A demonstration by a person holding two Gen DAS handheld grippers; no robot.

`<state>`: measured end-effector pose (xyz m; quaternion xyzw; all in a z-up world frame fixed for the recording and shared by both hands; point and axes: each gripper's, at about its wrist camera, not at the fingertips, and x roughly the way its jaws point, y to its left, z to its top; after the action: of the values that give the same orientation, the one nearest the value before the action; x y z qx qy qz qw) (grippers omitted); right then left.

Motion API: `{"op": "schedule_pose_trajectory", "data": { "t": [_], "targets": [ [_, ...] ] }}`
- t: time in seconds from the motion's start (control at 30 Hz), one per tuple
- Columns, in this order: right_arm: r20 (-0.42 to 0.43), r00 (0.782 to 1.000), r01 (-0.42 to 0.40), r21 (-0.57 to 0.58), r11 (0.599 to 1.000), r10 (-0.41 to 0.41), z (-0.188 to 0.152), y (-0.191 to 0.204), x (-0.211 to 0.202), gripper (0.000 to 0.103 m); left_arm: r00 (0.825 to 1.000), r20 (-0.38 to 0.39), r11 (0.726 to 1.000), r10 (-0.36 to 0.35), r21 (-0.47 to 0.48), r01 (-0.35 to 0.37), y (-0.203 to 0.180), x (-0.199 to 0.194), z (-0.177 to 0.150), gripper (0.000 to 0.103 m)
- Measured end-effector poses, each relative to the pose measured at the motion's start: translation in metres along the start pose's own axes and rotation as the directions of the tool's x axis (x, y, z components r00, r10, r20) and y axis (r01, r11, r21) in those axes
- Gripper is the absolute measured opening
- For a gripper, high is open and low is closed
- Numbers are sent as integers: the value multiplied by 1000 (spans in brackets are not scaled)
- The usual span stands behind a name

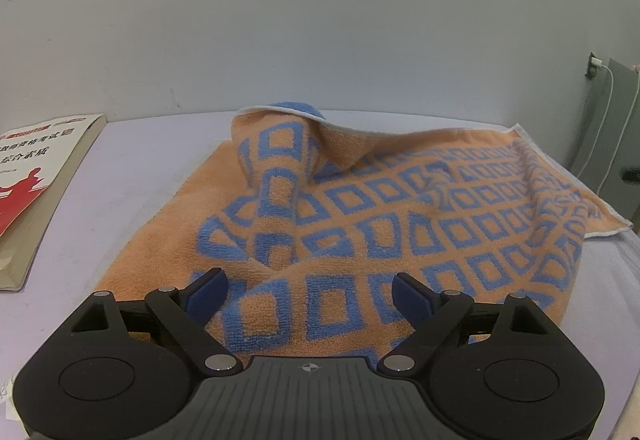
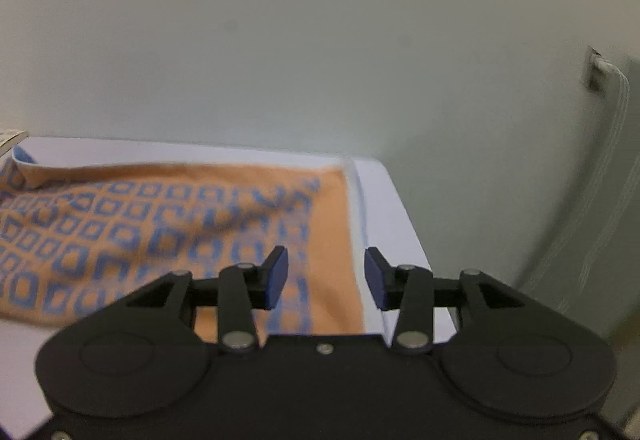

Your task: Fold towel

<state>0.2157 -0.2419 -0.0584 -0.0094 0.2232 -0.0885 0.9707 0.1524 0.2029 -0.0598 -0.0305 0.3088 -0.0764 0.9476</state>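
An orange towel (image 1: 360, 224) with blue square patterns lies rumpled on a pale lilac table (image 1: 136, 176). Its far left corner is rolled over and stands up, showing a blue underside. My left gripper (image 1: 308, 280) is open and empty, with its fingers just above the towel's near edge. In the right wrist view the towel (image 2: 168, 224) spreads to the left, blurred. My right gripper (image 2: 326, 268) is open and empty, straddling the towel's white-hemmed right edge near the table's right side.
A thick book (image 1: 36, 176) with a red and white cover lies at the table's left. A white wall stands behind the table. A wall socket with a white charger and cables (image 1: 596, 64) is at the right. The table's right edge (image 2: 412, 224) is close to the towel.
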Motion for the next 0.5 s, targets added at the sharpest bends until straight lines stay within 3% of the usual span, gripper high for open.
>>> {"op": "schedule_pose_trajectory", "data": {
  "t": [0.17,0.33,0.43,0.47,0.5],
  "targets": [
    [-7,1000,3,121,993,-2,-41,-27,-50,41,1000,-2,1000,0,4,0,0,0,0,88],
    [-2,999,-50,291,955,53,-53,-33,-39,40,1000,-3,1000,1,6,-1,0,0,0,88],
    [16,998,-68,325,943,67,-54,-29,-35,40,1000,-1,1000,4,5,-4,0,-1,0,88],
    [5,998,-63,330,942,65,-53,-29,-33,37,1000,0,1000,7,4,-7,-1,-1,0,88],
    [-7,998,-59,337,940,65,-53,-27,-29,26,1000,1,1000,9,4,-9,-1,-1,0,88]
  ]
}}
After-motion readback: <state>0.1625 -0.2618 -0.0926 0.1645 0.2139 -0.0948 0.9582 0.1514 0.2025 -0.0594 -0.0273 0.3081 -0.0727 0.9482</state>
